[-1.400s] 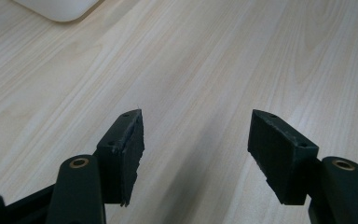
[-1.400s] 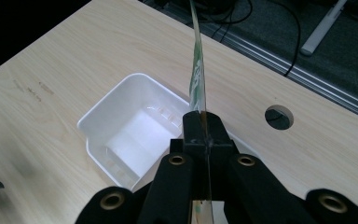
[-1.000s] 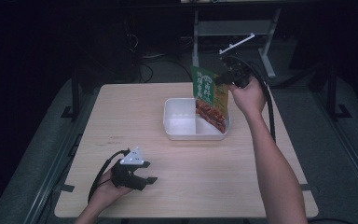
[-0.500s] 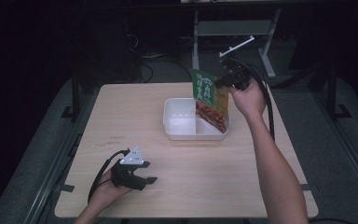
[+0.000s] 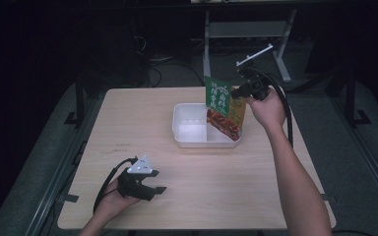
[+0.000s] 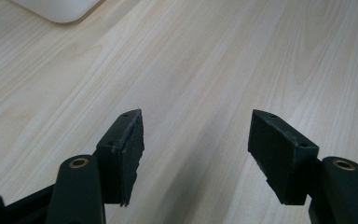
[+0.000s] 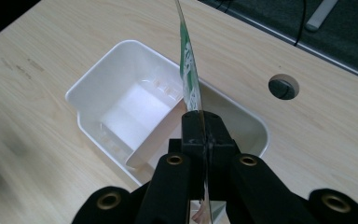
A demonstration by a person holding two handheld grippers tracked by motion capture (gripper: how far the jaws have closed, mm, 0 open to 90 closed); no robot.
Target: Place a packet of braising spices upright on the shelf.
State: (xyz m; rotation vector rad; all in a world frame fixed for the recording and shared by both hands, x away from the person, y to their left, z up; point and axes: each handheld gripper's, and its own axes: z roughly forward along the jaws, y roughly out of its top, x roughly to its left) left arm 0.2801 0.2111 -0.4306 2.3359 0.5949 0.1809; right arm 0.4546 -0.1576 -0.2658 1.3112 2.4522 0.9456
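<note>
A flat green and orange food packet [image 5: 224, 110] hangs tilted over the right part of a white two-compartment tray [image 5: 192, 132], its lower corner inside the tray. My right gripper [image 5: 236, 92] is shut on the packet's upper edge. In the right gripper view the packet [image 7: 189, 70] runs edge-on between the closed jaws of the right gripper [image 7: 204, 140], above the tray [image 7: 102, 74]. My left gripper [image 5: 152, 182] rests low over the table's near left, open. Nothing lies between the left gripper's [image 6: 196, 140] spread jaws.
The light wooden table [image 5: 177, 211] has a round cable hole [image 7: 283, 87] beyond the tray. A metal stand [image 5: 246, 29] and cables sit on the dark floor behind the table. A corner of the tray [image 6: 56, 7] lies far ahead of the left gripper.
The packet and my right gripper have shifted only slightly over the tray. The left hand and gripper stay where they were.
</note>
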